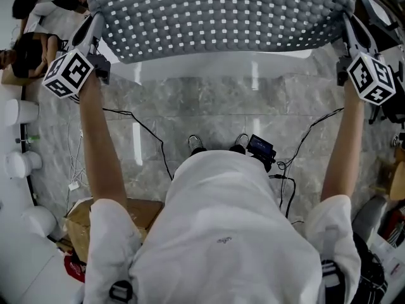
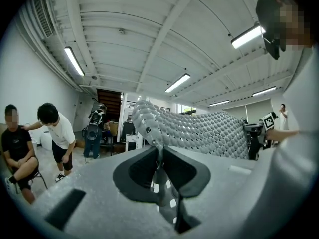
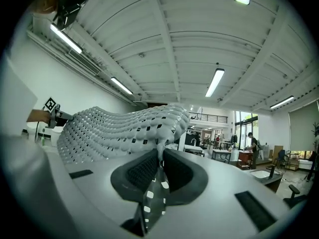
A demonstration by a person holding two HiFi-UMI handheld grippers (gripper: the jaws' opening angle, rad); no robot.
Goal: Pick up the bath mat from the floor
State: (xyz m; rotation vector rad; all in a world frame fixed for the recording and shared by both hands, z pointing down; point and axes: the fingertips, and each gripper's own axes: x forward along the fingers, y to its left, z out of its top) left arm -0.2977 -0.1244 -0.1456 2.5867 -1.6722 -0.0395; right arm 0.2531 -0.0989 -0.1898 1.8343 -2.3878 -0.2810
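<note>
- Mat is up: the bath mat point(image 1: 218, 18) is stretched in the air between my two tools, with the floor point(image 1: 209, 113) well below it.
- My left gripper point(image 2: 158, 153) is clamped on the mat's left corner, jaws pinched tight on a fold of the dotted grey fabric.
- My right gripper point(image 3: 160, 156) bites the mat's right corner the same way, with a fold squeezed between its jaws.
- Both corners sit about level with each other, and the mat's near edge bows only a little.
- To do this well, I reckon both grips need to be firm and both grippers level. If one side drops, the weight drags toward that corner and the fold may creep out.
- I'd draw the corners apart gently. Too much tension could tug the thin fold free.
- Loose cables point(image 1: 149, 135) lie on the floor beneath the mat. I judge its edge well clear of them, so nothing should snag.
</note>
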